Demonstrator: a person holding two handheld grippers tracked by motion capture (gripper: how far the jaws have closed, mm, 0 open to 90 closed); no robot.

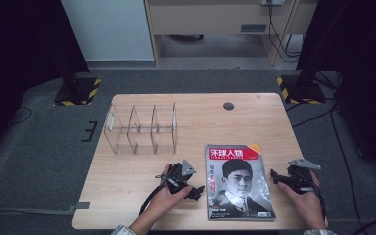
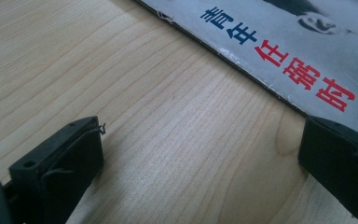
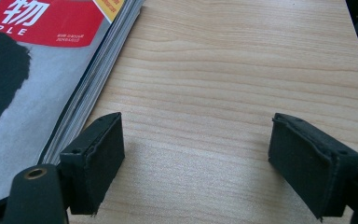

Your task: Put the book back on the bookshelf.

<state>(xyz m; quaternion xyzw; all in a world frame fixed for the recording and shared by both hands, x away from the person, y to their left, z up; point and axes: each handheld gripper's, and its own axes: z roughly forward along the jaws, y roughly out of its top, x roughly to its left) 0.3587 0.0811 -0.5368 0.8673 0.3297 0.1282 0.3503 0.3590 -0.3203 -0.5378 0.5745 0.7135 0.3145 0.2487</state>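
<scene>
A magazine point(image 1: 239, 182) lies flat and face up on the near right part of the wooden tabletop point(image 1: 142, 200), its red-and-white title band toward the far side and a black-and-white portrait filling the cover; its near edge sits just short of the tabletop's near edge. The left tool point(image 1: 196, 190), held in the person's left hand point(image 1: 169, 196), rests low over the wood just beside the magazine's left edge, its jaws standing wide apart with bare wood between them; in the left gripper view one jaw lies at the cover's edge beside the blue and red characters, though whether it touches the paper cannot be told. The right tool point(image 1: 276, 175), held in the right hand point(image 1: 308, 199), sits just off the magazine's right edge, also spread wide with nothing between its pads; in the right gripper view one jaw stands close against the stacked page edges and the other is out over plain wood. Farther back on the left, well apart from the magazine, stands a clear acrylic organiser point(image 1: 142, 128) with three upright compartments. A dark round grommet point(image 1: 228, 105) is set in the tabletop near its far edge.
</scene>
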